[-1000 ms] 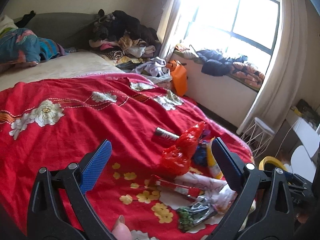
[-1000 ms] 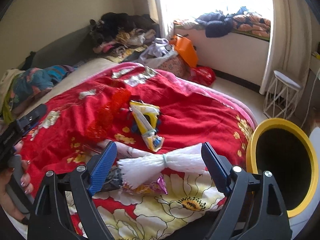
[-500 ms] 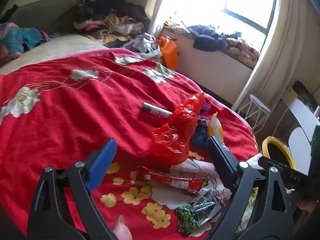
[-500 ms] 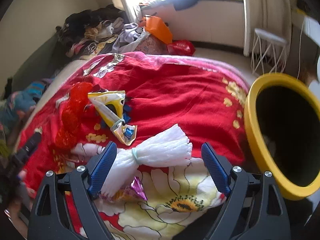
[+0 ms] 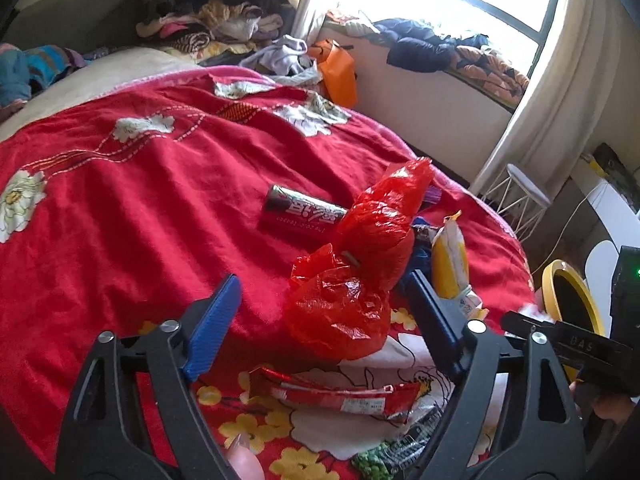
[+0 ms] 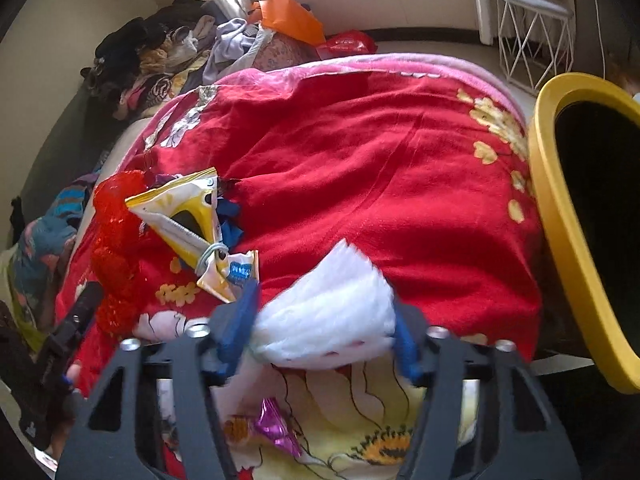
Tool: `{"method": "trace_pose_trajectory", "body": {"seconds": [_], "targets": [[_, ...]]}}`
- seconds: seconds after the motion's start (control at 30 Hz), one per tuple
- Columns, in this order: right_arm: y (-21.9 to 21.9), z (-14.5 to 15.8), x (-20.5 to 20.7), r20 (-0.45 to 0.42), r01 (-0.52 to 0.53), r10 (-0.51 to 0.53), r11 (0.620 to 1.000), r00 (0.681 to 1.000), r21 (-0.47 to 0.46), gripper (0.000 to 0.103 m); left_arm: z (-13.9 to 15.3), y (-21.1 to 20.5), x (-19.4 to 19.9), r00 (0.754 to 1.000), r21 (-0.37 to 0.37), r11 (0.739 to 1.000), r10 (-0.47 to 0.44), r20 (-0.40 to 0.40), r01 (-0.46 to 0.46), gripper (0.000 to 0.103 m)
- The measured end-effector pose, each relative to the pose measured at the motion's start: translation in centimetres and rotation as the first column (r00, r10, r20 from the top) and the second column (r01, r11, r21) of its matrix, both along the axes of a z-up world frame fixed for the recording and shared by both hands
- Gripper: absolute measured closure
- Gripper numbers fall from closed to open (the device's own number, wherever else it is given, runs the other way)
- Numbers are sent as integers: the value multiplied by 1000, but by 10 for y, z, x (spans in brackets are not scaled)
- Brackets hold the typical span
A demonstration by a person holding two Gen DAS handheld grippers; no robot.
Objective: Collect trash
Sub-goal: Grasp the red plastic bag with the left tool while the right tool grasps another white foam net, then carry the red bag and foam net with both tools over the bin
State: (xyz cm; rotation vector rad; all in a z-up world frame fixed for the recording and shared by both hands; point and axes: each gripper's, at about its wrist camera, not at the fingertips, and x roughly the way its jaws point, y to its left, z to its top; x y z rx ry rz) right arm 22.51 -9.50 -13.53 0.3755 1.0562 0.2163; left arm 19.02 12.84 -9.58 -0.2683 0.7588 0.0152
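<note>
On a red bedspread (image 5: 160, 208), the right gripper (image 6: 324, 332) is closing around a white crinkled wrapper (image 6: 332, 312) at the near edge; squeeze its bunched middle. The left gripper (image 5: 320, 312), still wide, is closing around a red plastic bag (image 5: 352, 280). A yellow bin (image 6: 560, 216) waits right.

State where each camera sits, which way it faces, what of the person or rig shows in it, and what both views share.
Left wrist: on the left gripper, facing down across the red blanket toward the window; jaws closing around the red plastic bag; a fingertip shows.
Right wrist: on the right gripper, tilted steeply toward the bed edge; jaws closing on the white wrapper.
Shared: blanket, bag, yellow snack packet, yellow bin, and each other's gripper.
</note>
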Motion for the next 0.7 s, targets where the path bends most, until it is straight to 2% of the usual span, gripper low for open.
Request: {"method": "trace_pose_trajectory", "body": {"seconds": [0.03, 0.07, 0.2, 0.33, 0.43, 0.57, 0.7], "targets": [[-1, 0, 1, 1, -1, 1, 1000, 1000, 10, 68, -1, -1, 2, 1000, 2, 1000, 0, -7, 0, 35], [-1, 2, 2, 7, -4, 4, 1000, 1000, 17, 80, -3, -2, 3, 1000, -4, 1000, -4, -16, 4, 41], [-1, 18, -2, 85, -35, 32, 999, 996, 35, 86, -8, -5, 5, 999, -23, 1000, -20, -31, 19, 58], [-5, 36, -10, 167, -54, 46, 998, 985, 43, 86, -6, -8, 3, 1000, -27, 999, -20, -18, 19, 82], [-7, 48, -14, 214, -67, 58, 997, 975, 31, 86, 2, -10, -2, 1000, -29, 999, -24, 11, 24, 87], [-1, 62, -23, 274, -95, 95, 995, 957, -13, 86, 17, -8, -13, 998, -61, 998, -27, 56, 31, 88], [9, 72, -35, 324, -135, 148, 989, 935, -62, 87, 30, -10, -26, 995, -60, 998, -28, 97, 34, 90]]}}
